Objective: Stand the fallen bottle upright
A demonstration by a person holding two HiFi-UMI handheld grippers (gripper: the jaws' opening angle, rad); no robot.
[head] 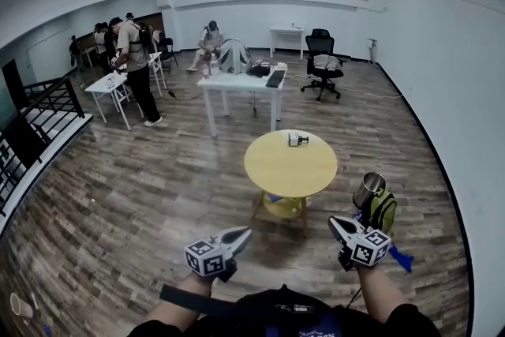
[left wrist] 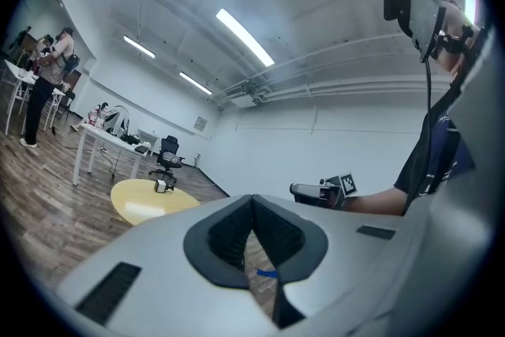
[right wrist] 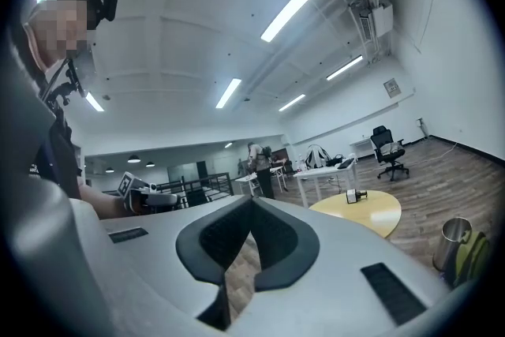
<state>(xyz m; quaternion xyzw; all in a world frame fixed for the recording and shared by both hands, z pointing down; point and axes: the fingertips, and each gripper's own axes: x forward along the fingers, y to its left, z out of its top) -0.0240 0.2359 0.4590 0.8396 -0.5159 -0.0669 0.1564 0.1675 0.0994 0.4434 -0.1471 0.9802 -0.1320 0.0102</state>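
Observation:
A small bottle (head: pixel 297 139) lies on its side at the far edge of a round yellow table (head: pixel 290 168). It is also visible in the left gripper view, as the bottle (left wrist: pixel 164 185) on the table (left wrist: pixel 146 201), and in the right gripper view as the bottle (right wrist: pixel 355 196) on the table (right wrist: pixel 363 213). Both grippers are held level, well short of the table. My left gripper (head: pixel 239 236) (left wrist: pixel 252 203) is shut with nothing in it. My right gripper (head: pixel 338 226) (right wrist: pixel 252 203) is shut too, also holding nothing.
A steel cup (head: pixel 368 189) rests on a green bag (head: pixel 383 210) on the floor right of the table. Behind stands a white desk (head: pixel 237 83) and an office chair (head: pixel 322 63). People stand at the back left. A black railing (head: pixel 39 110) edges the left side.

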